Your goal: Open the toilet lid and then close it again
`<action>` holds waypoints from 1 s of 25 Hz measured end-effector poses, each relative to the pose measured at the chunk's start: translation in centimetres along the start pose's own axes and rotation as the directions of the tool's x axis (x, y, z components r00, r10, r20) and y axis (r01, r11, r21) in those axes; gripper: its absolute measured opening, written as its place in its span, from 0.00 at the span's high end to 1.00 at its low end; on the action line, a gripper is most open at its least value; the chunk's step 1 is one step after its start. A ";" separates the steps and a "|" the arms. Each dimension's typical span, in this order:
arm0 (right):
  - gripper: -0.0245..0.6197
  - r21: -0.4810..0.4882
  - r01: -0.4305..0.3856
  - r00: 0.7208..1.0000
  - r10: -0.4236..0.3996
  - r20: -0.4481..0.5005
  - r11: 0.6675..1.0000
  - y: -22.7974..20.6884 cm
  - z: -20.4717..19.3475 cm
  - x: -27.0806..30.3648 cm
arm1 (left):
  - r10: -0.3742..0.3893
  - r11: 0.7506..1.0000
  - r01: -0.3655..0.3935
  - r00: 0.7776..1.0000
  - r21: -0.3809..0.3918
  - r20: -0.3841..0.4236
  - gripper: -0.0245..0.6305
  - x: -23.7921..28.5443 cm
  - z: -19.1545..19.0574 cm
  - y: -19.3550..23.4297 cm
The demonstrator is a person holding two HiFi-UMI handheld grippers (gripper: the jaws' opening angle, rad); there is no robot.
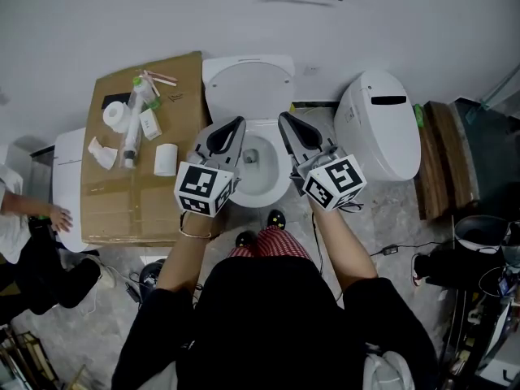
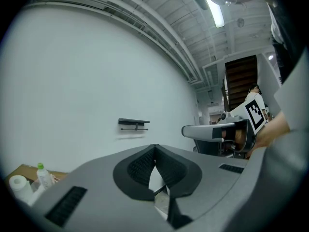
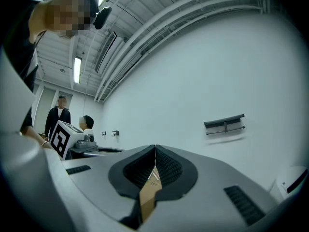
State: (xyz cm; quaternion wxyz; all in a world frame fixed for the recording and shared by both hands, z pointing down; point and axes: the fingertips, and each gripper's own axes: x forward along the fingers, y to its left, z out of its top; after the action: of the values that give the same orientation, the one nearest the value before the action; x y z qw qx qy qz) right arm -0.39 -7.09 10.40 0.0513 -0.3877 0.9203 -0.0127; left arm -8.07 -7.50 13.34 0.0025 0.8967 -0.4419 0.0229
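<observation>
Head view: we hold the left gripper (image 1: 238,123) and right gripper (image 1: 283,119) side by side above the toilet bowl (image 1: 264,184). The toilet lid (image 1: 248,88) stands raised just beyond the fingers (image 1: 225,140). Both pairs are clenched, tips meeting, grasping nothing.

The toilet lid (image 1: 248,84) and the second toilet (image 1: 378,124) beside it looked smooth, glossy white, set against a plain matt white wall (image 1: 162,15). The left hand-held gripper (image 2: 154,148) and the right hand-held gripper (image 3: 154,150) had matt grey plastic shells with black, finely ribbed pads (image 2: 140,167), and the marker cube (image 1: 203,189) bore flat black-and-white print. The cardboard sheet (image 1: 114,210) was dull brown, the paper roll (image 1: 166,159) soft white, the planks (image 1: 445,157) rough dark wood, and the floor (image 1: 382,218) mottled grey stone.
</observation>
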 end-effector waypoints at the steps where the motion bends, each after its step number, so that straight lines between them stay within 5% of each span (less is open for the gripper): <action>1: 0.93 0.001 0.000 1.000 0.000 0.000 1.000 0.0 0.0 0.0 | 0.001 1.000 -0.001 1.000 -0.004 0.000 0.95 0.0 -0.1 0.1; 25: 0.93 0.079 0.050 0.999 -0.051 0.010 0.996 -3.1 -1.1 -0.8 | -0.017 1.000 0.016 1.000 -0.016 -0.008 0.95 2.6 -0.2 -0.2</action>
State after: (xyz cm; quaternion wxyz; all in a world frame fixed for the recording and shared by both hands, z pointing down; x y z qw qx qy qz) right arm 2.29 -8.68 11.73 0.0720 -0.4087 0.9086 -0.0480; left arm -6.33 -9.46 13.67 0.0114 0.9002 -0.4347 0.0230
